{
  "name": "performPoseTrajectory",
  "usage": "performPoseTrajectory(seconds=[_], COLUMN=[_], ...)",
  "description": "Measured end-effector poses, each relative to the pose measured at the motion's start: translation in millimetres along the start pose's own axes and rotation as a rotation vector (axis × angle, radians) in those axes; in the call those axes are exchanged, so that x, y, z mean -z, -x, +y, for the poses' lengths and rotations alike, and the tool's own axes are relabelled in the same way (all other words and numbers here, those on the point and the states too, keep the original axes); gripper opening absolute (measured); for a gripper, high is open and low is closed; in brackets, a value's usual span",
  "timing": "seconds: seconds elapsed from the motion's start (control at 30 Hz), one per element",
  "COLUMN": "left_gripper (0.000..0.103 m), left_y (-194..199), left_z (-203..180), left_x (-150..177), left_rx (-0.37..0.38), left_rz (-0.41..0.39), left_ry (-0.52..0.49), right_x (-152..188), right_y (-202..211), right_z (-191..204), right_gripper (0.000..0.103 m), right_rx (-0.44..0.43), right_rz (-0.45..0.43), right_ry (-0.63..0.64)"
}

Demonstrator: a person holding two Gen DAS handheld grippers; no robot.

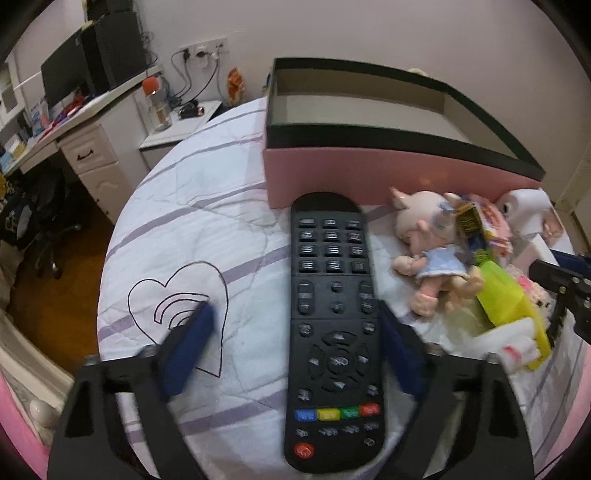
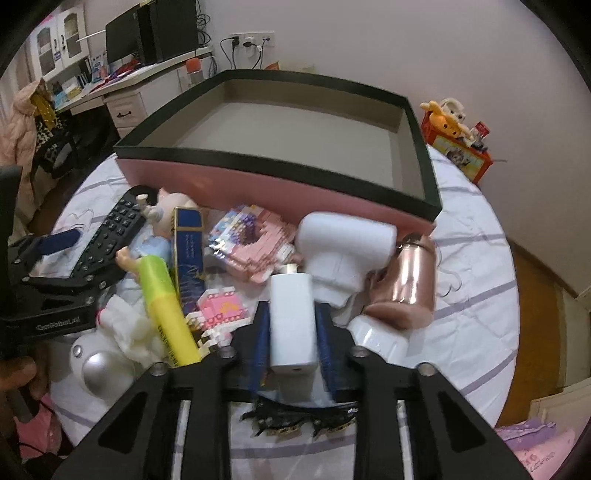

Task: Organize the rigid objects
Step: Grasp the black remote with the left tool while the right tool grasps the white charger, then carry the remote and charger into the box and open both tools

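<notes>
Right gripper: tilted downward, jaws clamped on white charger.
Left gripper: tilted downward, jaws apart astride black remote, right pad touching.
Bed: striped sheet; pink box far.

A plain pale wall closes the far side of the room, with a row of sockets holding plugged black cables. In the far left corner stands a white desk with drawers, carrying a dark monitor and a black speaker. A low white side table sits beside it. The floor is brown wood. A white glass-door cabinet stands farther left.
</notes>
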State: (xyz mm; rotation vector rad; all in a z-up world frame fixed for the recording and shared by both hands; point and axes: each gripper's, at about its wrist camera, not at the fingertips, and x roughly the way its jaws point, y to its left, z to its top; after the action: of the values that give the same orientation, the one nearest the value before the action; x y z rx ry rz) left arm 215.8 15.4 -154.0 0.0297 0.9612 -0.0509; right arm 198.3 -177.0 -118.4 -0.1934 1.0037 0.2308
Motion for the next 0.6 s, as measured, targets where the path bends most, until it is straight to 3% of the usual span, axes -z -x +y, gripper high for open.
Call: performPoseTrajectory(seconds=[0.1, 0.13, 0.37, 0.6], left_gripper=[0.045, 0.044, 0.044, 0.044], left_y=[6, 7, 11, 21], left_z=[-2, -2, 16, 21], left_x=[1, 1, 2, 6], left_rx=[0.033, 0.044, 0.133, 0.157], left_rz=[-0.004, -0.003, 0.016, 0.011], left_ry=[-0.016, -0.015, 0.048, 0.073], right_x=[3, 4, 10, 12], right_y=[4, 5, 18, 27], right_z=[-2, -2, -10, -12], right_gripper=[0.023, 0.023, 0.023, 0.023], right_rx=[-0.005, -0.007, -0.022, -0.01], right_rz=[-0.004, -0.006, -0.026, -0.043], right_ry=[-0.024, -0.032, -0.075, -0.098])
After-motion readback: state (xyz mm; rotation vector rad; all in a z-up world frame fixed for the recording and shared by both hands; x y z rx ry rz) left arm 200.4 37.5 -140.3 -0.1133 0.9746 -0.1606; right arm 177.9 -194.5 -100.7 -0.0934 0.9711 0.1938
